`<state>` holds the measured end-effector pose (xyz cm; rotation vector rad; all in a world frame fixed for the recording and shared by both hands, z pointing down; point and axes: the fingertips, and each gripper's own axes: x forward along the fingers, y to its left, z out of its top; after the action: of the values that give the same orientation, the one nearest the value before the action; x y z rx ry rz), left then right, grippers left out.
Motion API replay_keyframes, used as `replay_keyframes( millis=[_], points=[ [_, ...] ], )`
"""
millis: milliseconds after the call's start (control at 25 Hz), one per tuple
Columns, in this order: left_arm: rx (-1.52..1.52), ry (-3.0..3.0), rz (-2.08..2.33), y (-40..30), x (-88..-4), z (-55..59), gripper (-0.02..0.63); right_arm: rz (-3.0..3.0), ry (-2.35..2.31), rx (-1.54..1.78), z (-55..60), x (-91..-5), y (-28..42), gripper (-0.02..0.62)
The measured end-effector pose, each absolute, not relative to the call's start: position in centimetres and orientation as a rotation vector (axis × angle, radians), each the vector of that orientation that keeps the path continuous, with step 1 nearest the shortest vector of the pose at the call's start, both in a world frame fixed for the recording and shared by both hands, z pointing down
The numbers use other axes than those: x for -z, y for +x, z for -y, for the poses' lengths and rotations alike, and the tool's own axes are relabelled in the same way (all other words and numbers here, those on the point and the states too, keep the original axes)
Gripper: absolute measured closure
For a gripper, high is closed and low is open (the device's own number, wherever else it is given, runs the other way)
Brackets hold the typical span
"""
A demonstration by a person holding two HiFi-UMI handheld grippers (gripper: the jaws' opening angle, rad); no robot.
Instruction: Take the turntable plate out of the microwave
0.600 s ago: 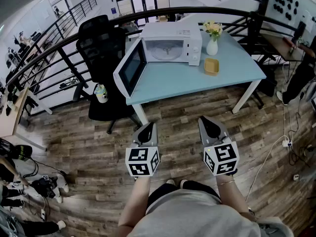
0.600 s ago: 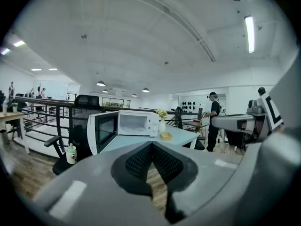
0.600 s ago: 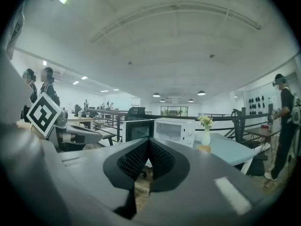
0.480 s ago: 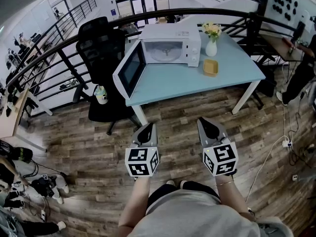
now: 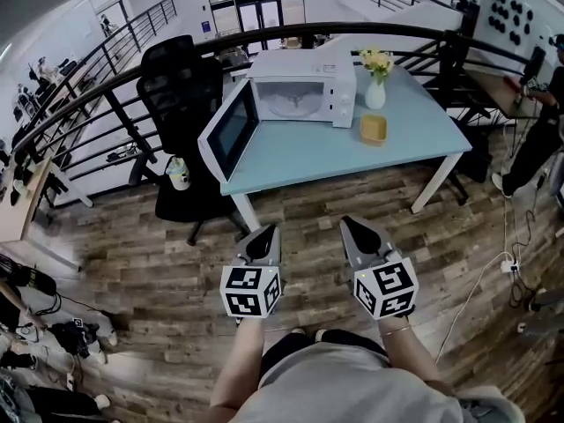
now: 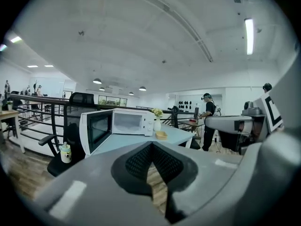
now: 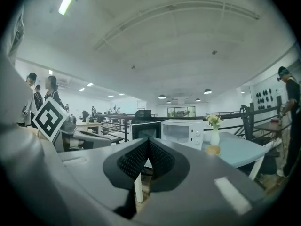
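Grey left gripper (image 5: 264, 233) and right gripper (image 5: 352, 224), black ribbed pads (image 6: 139, 161), black-and-white marker cubes (image 5: 251, 291); grey shirt (image 5: 345, 388).

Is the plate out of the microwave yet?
Not yet. Done: the microwave door hangs open. In hand: nothing; the left gripper and right gripper are both shut and empty, short of the table. Left: reach in, grasp the turntable plate inside and lift it out.

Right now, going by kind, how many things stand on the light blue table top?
On the light blue table:
white microwave, door open: 1
white vase of yellow flowers: 1
small yellow dish: 1
Total: 3
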<state>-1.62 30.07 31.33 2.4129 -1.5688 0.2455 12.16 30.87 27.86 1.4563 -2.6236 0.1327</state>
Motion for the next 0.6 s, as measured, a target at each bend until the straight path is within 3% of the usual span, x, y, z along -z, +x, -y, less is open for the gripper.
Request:
replay_keyframes(
  millis=[600],
  points=[
    [-0.212, 2.354, 1.575, 0.4, -33.2, -28.4, 0.604, 2.639, 1.357, -0.22, -29.5, -31.6, 13.0, 0.58]
  ],
)
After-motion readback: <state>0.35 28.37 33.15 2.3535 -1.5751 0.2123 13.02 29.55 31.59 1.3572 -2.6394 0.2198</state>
